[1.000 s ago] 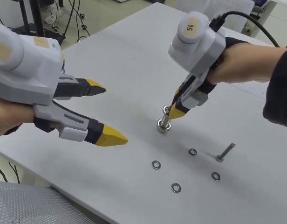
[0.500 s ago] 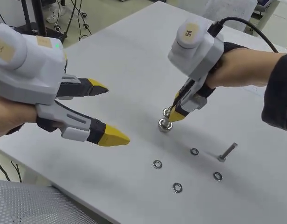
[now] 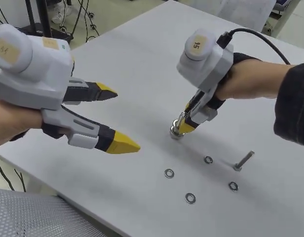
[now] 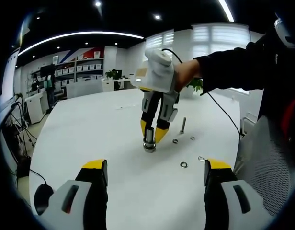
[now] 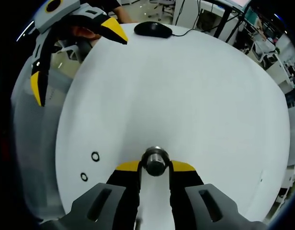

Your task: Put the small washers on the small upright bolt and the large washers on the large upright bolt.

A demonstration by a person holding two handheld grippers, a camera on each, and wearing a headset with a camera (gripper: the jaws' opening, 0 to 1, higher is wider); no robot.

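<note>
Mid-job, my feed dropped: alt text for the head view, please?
The right tool points down at an upright bolt mid-table, jaws flanking it. The left tool hovers open to the left. Four loose washers and a second bolt lying on its side sit on the white table nearer the viewer.

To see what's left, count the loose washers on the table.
4 loose washers: leftmost one, one nearest the camera, one left of the lying bolt, one in front of it. More may hide on the upright bolt under the right gripper.
</note>
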